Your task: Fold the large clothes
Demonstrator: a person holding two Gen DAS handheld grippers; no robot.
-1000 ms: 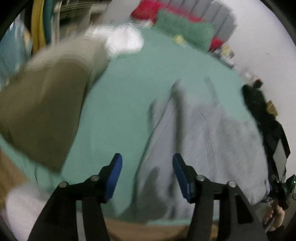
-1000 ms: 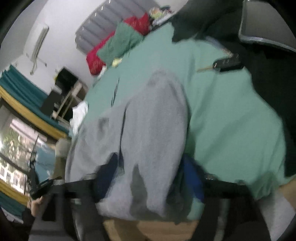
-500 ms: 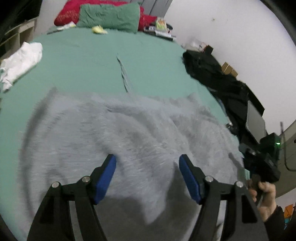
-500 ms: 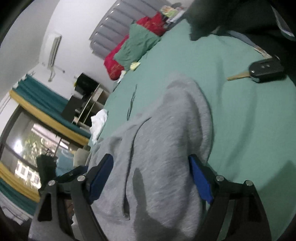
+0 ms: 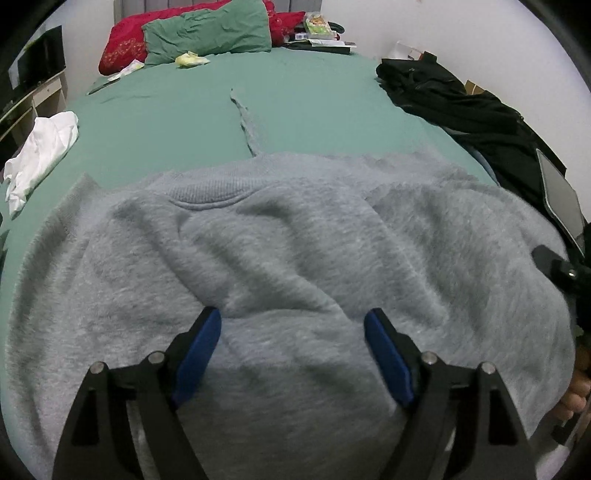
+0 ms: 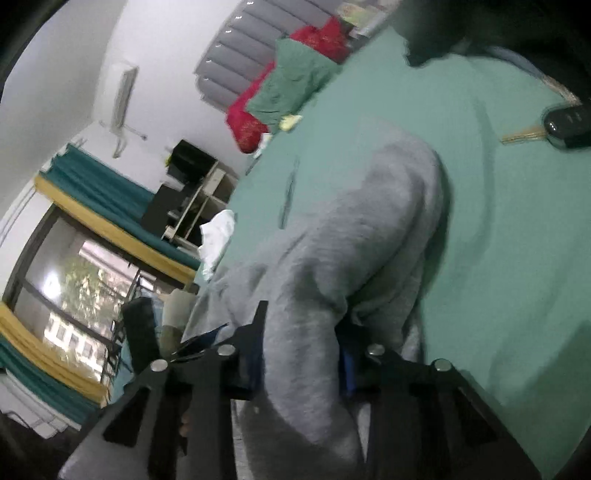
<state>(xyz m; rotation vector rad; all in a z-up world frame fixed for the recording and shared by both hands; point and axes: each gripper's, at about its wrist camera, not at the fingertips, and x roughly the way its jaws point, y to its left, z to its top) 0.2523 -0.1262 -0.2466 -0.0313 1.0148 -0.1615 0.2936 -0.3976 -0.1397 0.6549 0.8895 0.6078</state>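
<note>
**Grey sweatshirt spread on the bed, right gripper pinching one edge**

Left wrist view: a grey sweatshirt point(image 5: 280, 266) lies spread across the near part of a bed with a green sheet point(image 5: 177, 125), its ribbed collar facing away toward the pillows point(image 5: 207, 33). The cloth is rumpled, with deep creases running across the middle. The left gripper point(image 5: 291, 325) hovers over the body of the garment, jaws wide apart and holding nothing. A white cloth point(image 5: 40, 147) lies at the left edge of the bed and dark clothing point(image 5: 454, 99) along the right.

Right wrist view: the right gripper point(image 6: 301, 354) has its jaws closed in on a thick bunch of the sweatshirt, which rises in a hump away from it. A car key point(image 6: 561, 125) rests on the sheet well apart.

To fold well, the creases likely want smoothing flat first. The left gripper should probably take the matching edge, so both sides lift evenly and the fold lands straight.
</note>
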